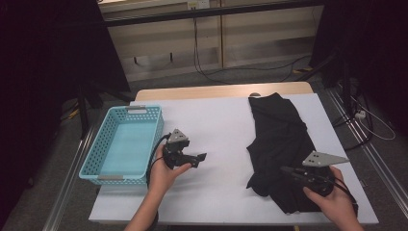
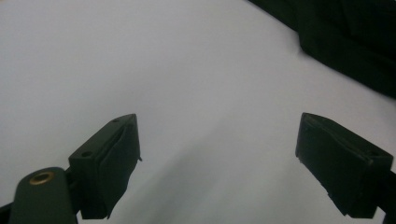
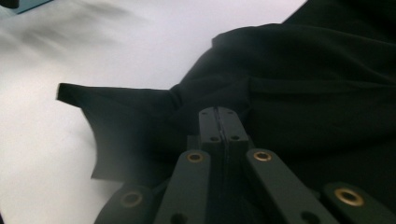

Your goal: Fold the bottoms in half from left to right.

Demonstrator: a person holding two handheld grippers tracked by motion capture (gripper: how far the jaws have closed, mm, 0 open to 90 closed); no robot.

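We see the blue basket [image 1: 126,144] at nine o'clock with nothing inside. Our left gripper [image 1: 201,158] has jaws wide apart, holding nothing; our right gripper [image 1: 285,169] has jaws pinched on the black cloth [image 1: 279,130].

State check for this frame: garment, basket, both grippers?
black garment: crumpled on the table, a fold pinched by the right gripper
blue basket: upright, empty
left gripper: open, nothing between its fingers
right gripper: shut on the black garment
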